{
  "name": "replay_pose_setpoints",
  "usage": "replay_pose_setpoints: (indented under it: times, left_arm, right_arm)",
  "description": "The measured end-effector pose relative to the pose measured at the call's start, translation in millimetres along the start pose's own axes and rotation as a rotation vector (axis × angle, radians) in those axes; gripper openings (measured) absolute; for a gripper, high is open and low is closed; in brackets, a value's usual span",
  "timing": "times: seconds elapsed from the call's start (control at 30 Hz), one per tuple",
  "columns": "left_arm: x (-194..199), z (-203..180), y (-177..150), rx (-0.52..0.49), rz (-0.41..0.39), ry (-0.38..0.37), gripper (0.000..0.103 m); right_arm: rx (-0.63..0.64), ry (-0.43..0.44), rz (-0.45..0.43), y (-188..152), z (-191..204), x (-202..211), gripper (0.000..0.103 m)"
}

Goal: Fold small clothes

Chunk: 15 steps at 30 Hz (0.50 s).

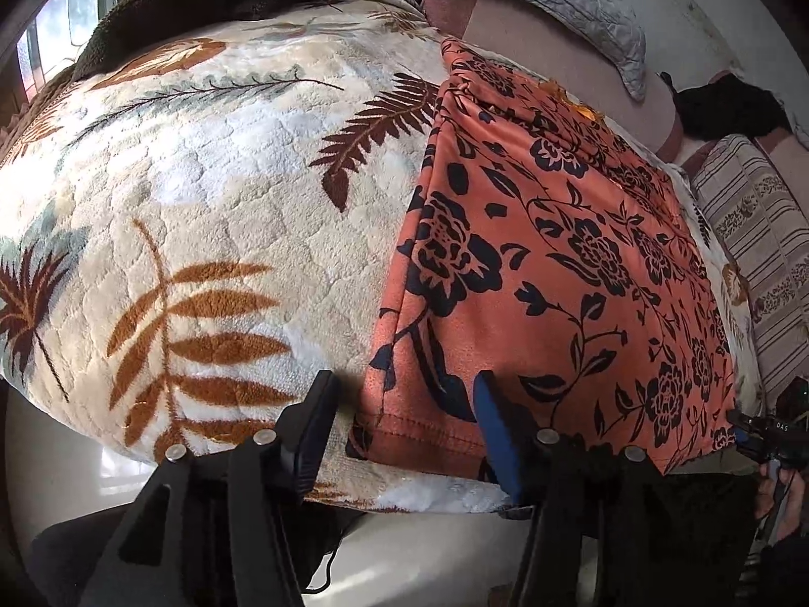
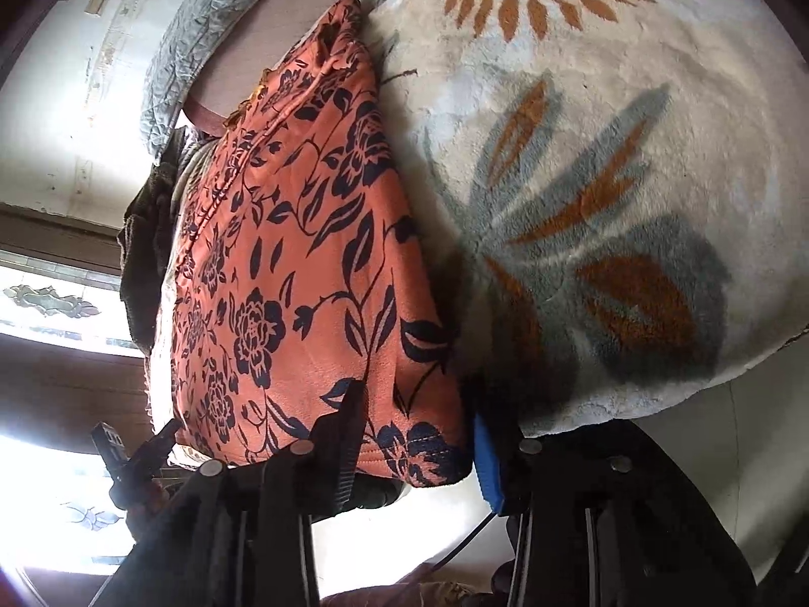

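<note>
- Fingers on the left gripper [image 1: 404,415] are spread wide at the bottom of the left wrist view, straddling the near hemmed corner of the orange floral garment [image 1: 546,273] without clamping it; one finger is black, the other has a blue pad.
- Right gripper [image 2: 419,435] looks the same deal at the bottom of the right wrist view: fingers apart, black one lying over the hem area, blue-padded one just off the cloth's edge toward the blanket.
- Whether either set of fingers actually touches the fabric, can't tell from these angles.
- That garment [image 2: 283,263] is orange with a dark flower-and-vine print, lying flat with a stitched hem nearest the cameras.
- It sits on a fluffy cream blanket [image 1: 212,192] with brown, rust and grey leaf prints, covering a bed.
- In the left wrist view the garment fills the right half of the frame, the blanket the left.
- Other gripper peeks in at the lower right edge of the left view, right at the cloth's far corner.
- Grey quilted pillow [image 1: 571,5] sits upper right; a striped cushion [image 1: 758,232] is at the right edge.
</note>
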<state>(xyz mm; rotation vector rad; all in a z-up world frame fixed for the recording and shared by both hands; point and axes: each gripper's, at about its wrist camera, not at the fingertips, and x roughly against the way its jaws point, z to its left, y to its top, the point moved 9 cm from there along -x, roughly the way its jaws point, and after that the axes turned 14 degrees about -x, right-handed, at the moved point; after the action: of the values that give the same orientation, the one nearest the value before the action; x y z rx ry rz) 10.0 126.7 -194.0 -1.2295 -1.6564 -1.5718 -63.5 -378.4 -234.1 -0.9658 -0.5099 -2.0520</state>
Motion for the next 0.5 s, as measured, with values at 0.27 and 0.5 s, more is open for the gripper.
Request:
replay_pose_setpoints:
  times: [0.27, 0.5]
  left_arm:
    - [0.8, 1.7, 1.0, -0.020, 0.014, 0.013, 0.008]
    - [-0.1, 3.6, -1.5, -0.036, 0.026, 0.028, 0.025]
  right_arm:
    - [-0.004, 0.022, 0.025, -1.9, 3.0, -2.6, 0.019]
    - [-0.011, 0.032, 0.029, -3.1, 6.8, -3.8, 0.024]
